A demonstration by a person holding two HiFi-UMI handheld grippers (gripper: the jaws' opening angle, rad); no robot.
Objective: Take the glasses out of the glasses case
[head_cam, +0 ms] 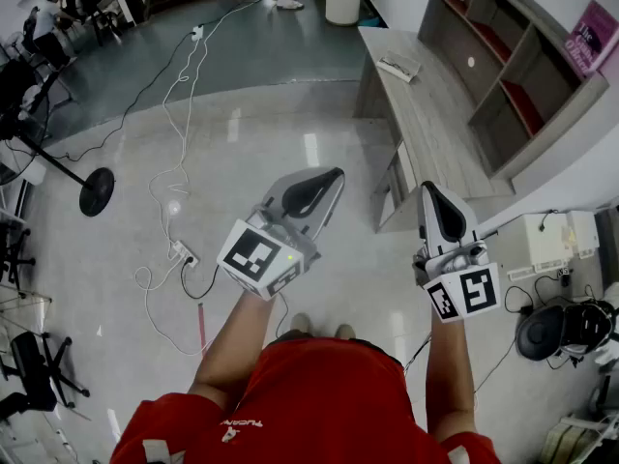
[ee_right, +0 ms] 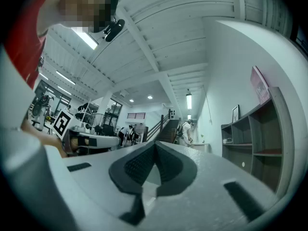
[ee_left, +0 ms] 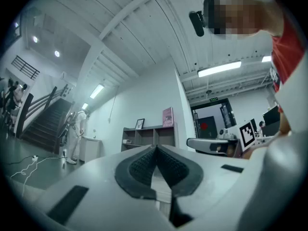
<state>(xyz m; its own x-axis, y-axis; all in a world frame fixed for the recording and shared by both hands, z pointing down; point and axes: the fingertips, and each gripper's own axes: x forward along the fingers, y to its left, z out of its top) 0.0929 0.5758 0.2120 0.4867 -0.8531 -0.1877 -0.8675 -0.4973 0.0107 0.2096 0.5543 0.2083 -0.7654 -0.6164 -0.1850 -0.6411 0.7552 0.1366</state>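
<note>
At 10 o'clock from me, white cables (head_cam: pixel 174 153) loop over the floor (head_cam: pixel 290 114) and run down to a power strip (head_cam: pixel 182 254) at 9 o'clock. If I step that way, I think a foot could catch in them and I could trip. The left hand-held gripper (head_cam: pixel 329 180) is up in front of me at 12 o'clock, clenched tight with nothing in it. Its own view shows the two dark pads (ee_left: pixel 137 170) pressed together. The right hand-held gripper (head_cam: pixel 433 193) at 1 o'clock is clenched and empty too, with its pads (ee_right: pixel 134 170) touching. Both point out at the room, not at anything to pick up. I cannot find the glasses case or the glasses for sure. A small flat thing (head_cam: pixel 398 66) lies on the long grey desk (head_cam: pixel 435 133) at 1 o'clock, well apart from both grippers, but it is too small to tell what it is. If that is the case, I think clenched jaws would only push it along the desk or knock it off the edge, so they must open first. The shelf (head_cam: pixel 522 85) stands just behind the desk at 2 o'clock, and a wide swing could bump it.
</note>
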